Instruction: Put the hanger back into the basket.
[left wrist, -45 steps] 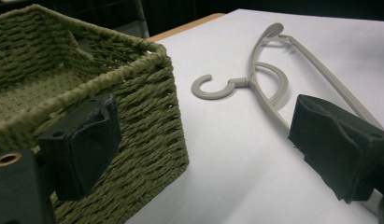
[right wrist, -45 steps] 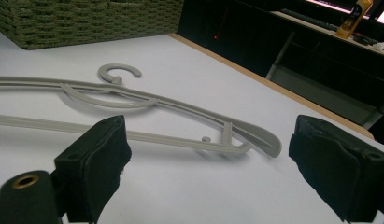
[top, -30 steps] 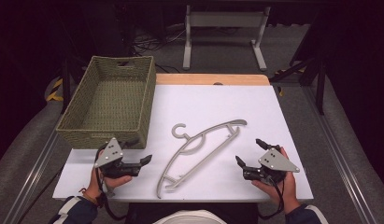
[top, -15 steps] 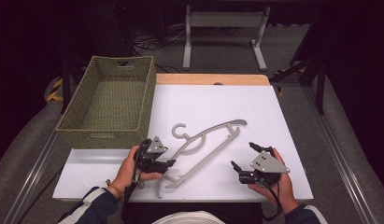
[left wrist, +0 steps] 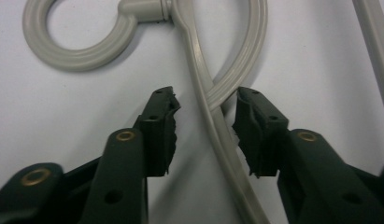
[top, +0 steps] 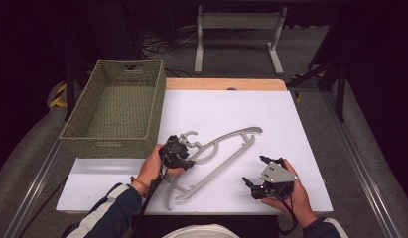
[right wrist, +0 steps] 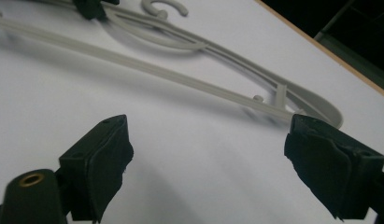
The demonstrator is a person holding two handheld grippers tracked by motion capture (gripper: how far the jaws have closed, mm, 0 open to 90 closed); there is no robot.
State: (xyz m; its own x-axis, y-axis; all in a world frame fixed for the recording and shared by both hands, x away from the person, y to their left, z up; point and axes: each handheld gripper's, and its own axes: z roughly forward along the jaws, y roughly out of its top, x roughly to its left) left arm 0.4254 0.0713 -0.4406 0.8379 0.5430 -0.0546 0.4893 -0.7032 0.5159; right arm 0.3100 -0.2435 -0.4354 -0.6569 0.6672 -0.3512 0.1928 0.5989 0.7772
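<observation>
On the white table (top: 291,124), the left tool (left wrist: 206,116) straddles the hanger (left wrist: 213,126) unclosed; the right tool (right wrist: 208,154) gapes wide.

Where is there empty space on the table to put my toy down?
The far white stretch, between the basket and the table's right edge, beyond the hanger, is bare. So is the near left corner below the basket. The near middle is crowded: the left gripper straddles the hanger and the right gripper sits close by.

The white tabletop (top: 301,129) holds a green woven basket (top: 117,106) at its left and a grey hanger (top: 216,153) in the middle.
</observation>
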